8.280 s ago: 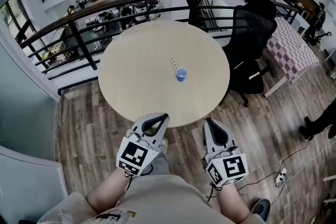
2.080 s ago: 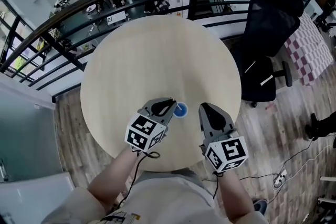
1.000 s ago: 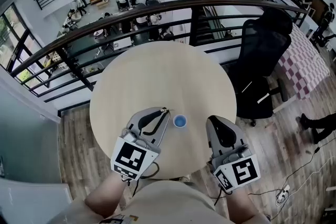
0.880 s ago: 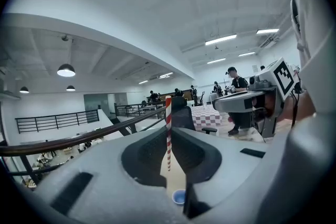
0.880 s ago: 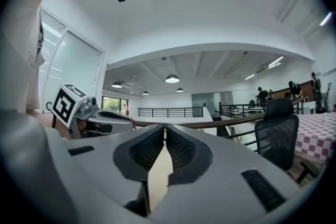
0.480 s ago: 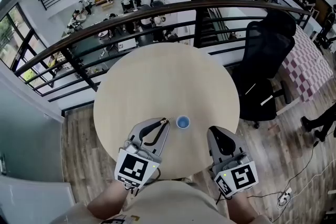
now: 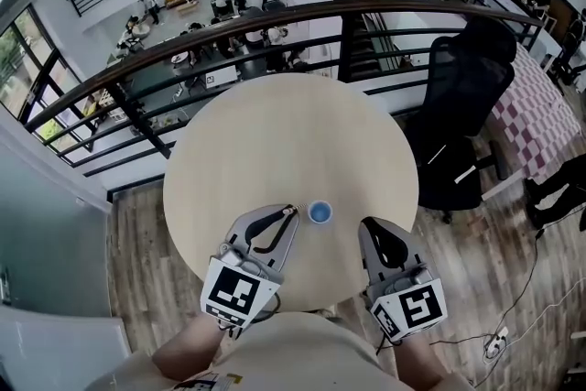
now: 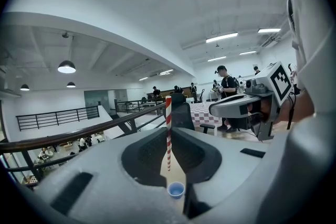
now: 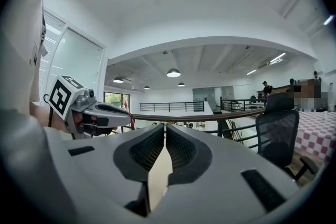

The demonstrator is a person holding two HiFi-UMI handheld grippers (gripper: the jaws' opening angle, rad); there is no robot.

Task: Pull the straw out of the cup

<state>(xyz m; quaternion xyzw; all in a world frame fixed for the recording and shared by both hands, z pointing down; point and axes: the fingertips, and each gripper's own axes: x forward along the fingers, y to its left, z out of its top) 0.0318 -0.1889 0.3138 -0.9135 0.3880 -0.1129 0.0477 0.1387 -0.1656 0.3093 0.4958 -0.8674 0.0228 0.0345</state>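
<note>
One cup (image 7: 319,212), one straw (image 8: 168,134), one table (image 7: 275,133), two tongs – left tongs (image 7: 291,211), right tongs (image 7: 364,223) – perhaps one chair (image 7: 467,59).

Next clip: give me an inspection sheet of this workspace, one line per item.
Surface: round pale table.
Job's things: blue cup standing near the table's near edge; striped straw out of it.
Clutter: nothing seen.
Grippers: left claw shut on the straw; right claw shut, empty, to the right of the cup.
Cables: power strip with its cable on the floor at the right.
Surroundings: railing, black chair, checkered table.
</note>
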